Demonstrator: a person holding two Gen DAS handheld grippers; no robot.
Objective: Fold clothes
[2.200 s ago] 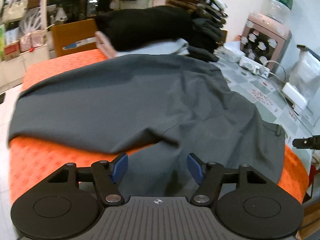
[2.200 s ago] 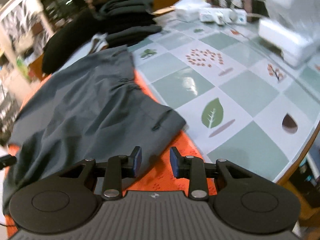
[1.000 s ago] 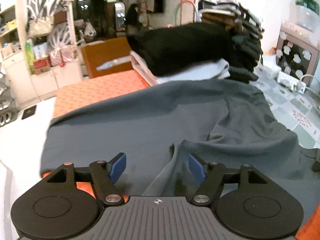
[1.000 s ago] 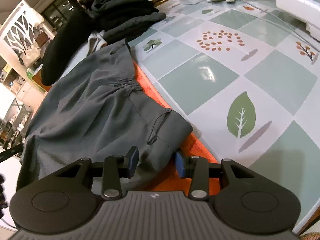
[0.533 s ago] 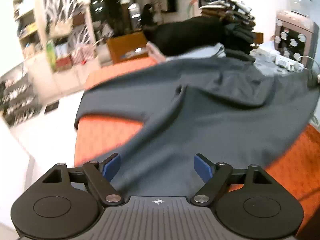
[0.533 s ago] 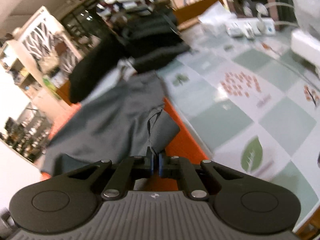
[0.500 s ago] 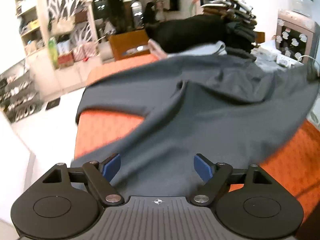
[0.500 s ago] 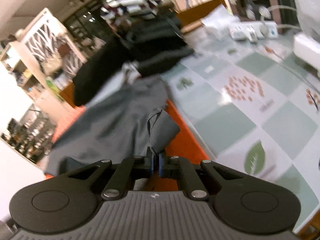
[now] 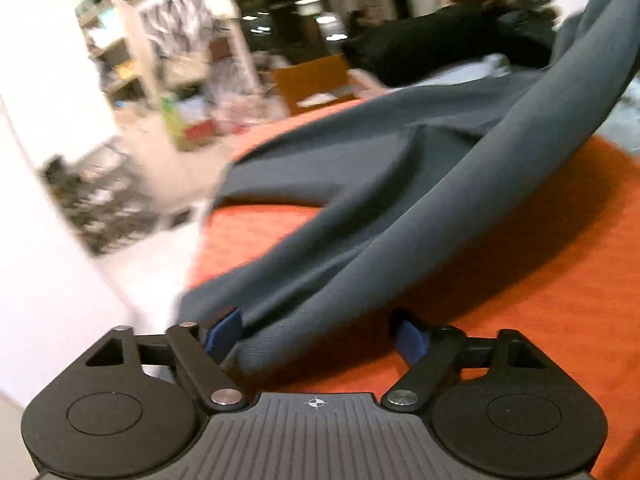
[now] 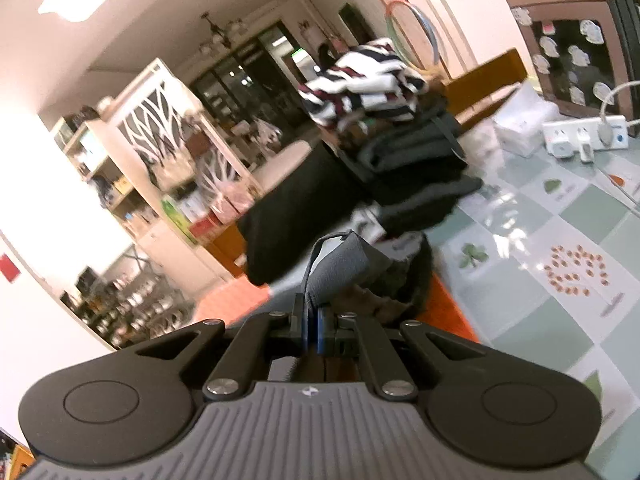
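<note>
Stacked clothes (image 10: 404, 152) beyond bare orange cloth (image 9: 560, 264)

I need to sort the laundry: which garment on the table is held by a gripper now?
The dark grey trousers spread on the orange cloth: the right gripper pinches one corner. The folded dark clothes pile, topped by a striped garment, is untouched.

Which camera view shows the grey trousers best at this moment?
The left wrist view: the grey trousers spread over the orange cloth there. The right wrist view shows only a pinched corner in the right gripper.
</note>
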